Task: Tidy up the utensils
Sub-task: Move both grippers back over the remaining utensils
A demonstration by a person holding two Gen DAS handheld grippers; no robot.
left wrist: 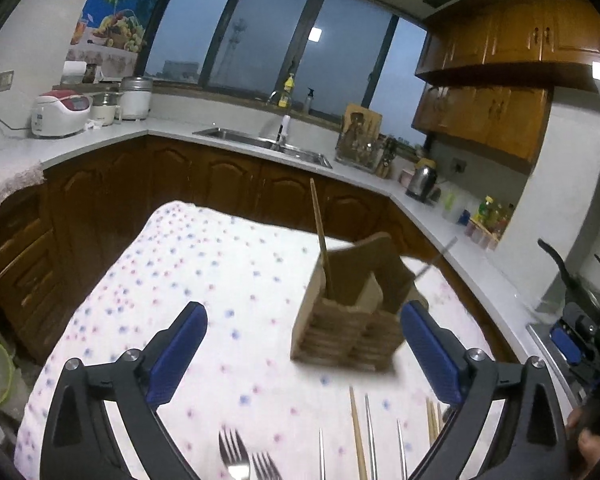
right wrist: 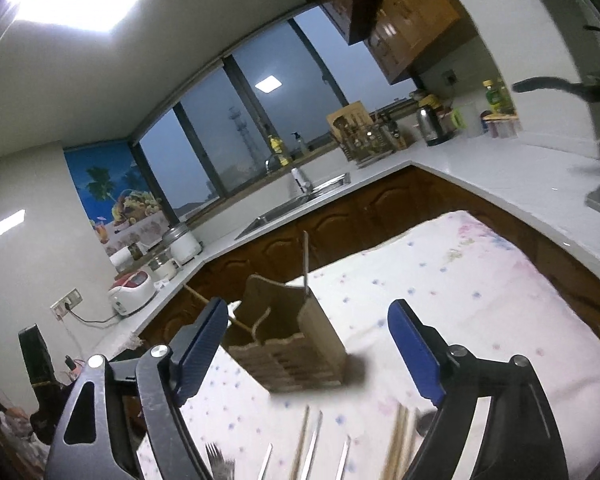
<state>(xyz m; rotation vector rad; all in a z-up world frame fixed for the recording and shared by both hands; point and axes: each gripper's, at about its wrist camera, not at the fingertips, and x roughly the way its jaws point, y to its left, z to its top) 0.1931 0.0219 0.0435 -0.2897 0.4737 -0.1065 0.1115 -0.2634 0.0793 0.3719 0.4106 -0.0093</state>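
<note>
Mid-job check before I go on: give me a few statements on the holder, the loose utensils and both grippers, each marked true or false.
1. The wooden utensil holder stands upright on the dotted tablecloth. True.
2. The holder is empty. False: a wooden chopstick leans out of one compartment and a metal utensil stands in it too.
3. The left gripper is clamped on a fork. False: its jaws stand wide apart with nothing between them.
4. Forks lie on the cloth near the left gripper. True.
5. The right gripper is open and holds nothing. True.
6. All chopsticks are already stowed. False: loose chopsticks lie on the cloth in front of the holder.
</note>
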